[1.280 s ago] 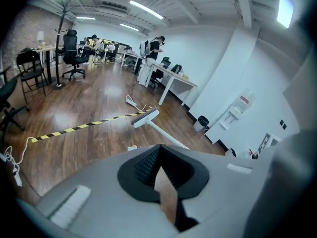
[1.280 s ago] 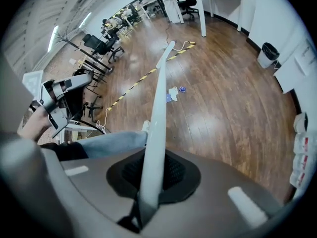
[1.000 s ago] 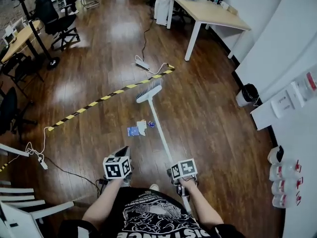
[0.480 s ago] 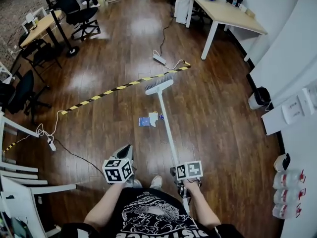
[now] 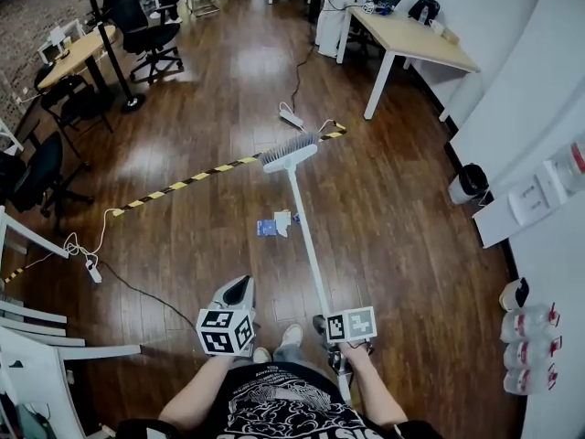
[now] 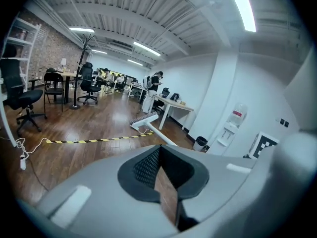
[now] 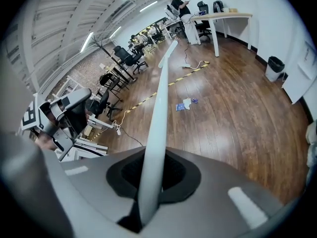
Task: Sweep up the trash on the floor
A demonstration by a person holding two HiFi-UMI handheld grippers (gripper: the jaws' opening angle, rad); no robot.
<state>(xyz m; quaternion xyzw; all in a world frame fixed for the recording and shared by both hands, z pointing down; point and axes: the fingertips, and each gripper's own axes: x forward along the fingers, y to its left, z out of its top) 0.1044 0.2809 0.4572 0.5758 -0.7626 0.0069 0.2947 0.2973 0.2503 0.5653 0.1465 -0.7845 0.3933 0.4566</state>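
Note:
A white broom lies slanted over the wooden floor, its brush head [image 5: 290, 154] next to the striped tape and beyond the trash. The trash [image 5: 274, 224] is a blue wrapper with white scraps, just left of the broom handle [image 5: 309, 245]; it also shows in the right gripper view as small trash [image 7: 184, 104]. My right gripper [image 5: 327, 326] is shut on the handle's near end, and the handle [image 7: 157, 113] runs out between the jaws. My left gripper [image 5: 239, 290] hovers left of it, jaws shut [image 6: 162, 170] on nothing. The left gripper view shows the brush head [image 6: 143, 120].
Yellow-black tape [image 5: 201, 174] crosses the floor. A power strip [image 5: 291, 117] and cable lie behind the brush; another strip [image 5: 91, 268] lies at left. A table [image 5: 420, 42], a bin [image 5: 468, 183], office chairs [image 5: 146, 26], a white chair [image 5: 37, 355] and bottles [image 5: 526, 323] ring the area.
The view has shifted and both grippers now sit lower in the frame, with the person's shoes showing. The right gripper keeps its hold on the broom, whose brush stays beyond the trash.

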